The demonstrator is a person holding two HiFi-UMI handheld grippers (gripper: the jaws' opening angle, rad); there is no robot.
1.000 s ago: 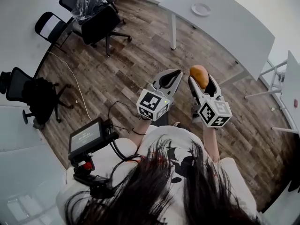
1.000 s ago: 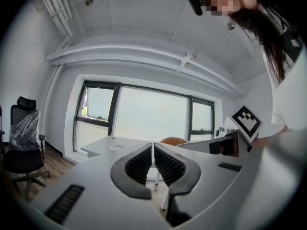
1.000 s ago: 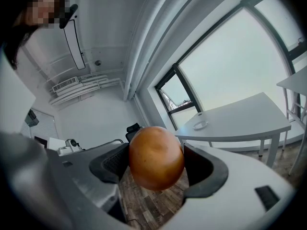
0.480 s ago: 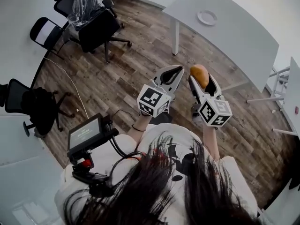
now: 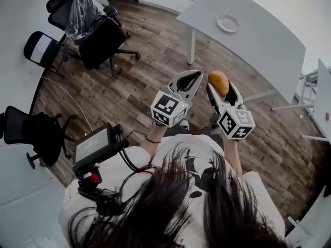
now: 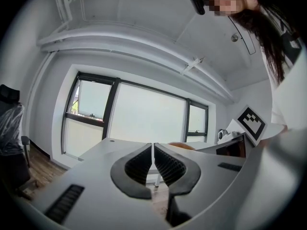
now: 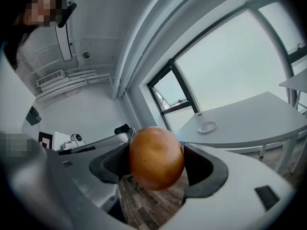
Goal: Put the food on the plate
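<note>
A round orange-brown piece of food (image 7: 156, 157) sits clamped between the jaws of my right gripper (image 7: 157, 169); in the head view the food (image 5: 219, 82) shows at the tip of the right gripper (image 5: 221, 89), held above the wooden floor. Beside it my left gripper (image 5: 189, 81) is shut with nothing in it; its jaws meet in the left gripper view (image 6: 153, 163). A small white plate (image 5: 228, 23) lies on the grey table (image 5: 258, 40) ahead, well beyond both grippers. The plate (image 7: 207, 127) also shows on the table in the right gripper view.
Black office chairs (image 5: 98, 32) stand on the wooden floor (image 5: 139, 71) at the left, one covered in plastic. Another chair (image 5: 36, 138) is at the far left. A second table (image 5: 320, 107) is at the right edge. Large windows (image 6: 144, 123) lie behind the table.
Both grippers keep their hold and their pose. The view has shifted slightly: the table and plate sit a little nearer, the chairs further left.
</note>
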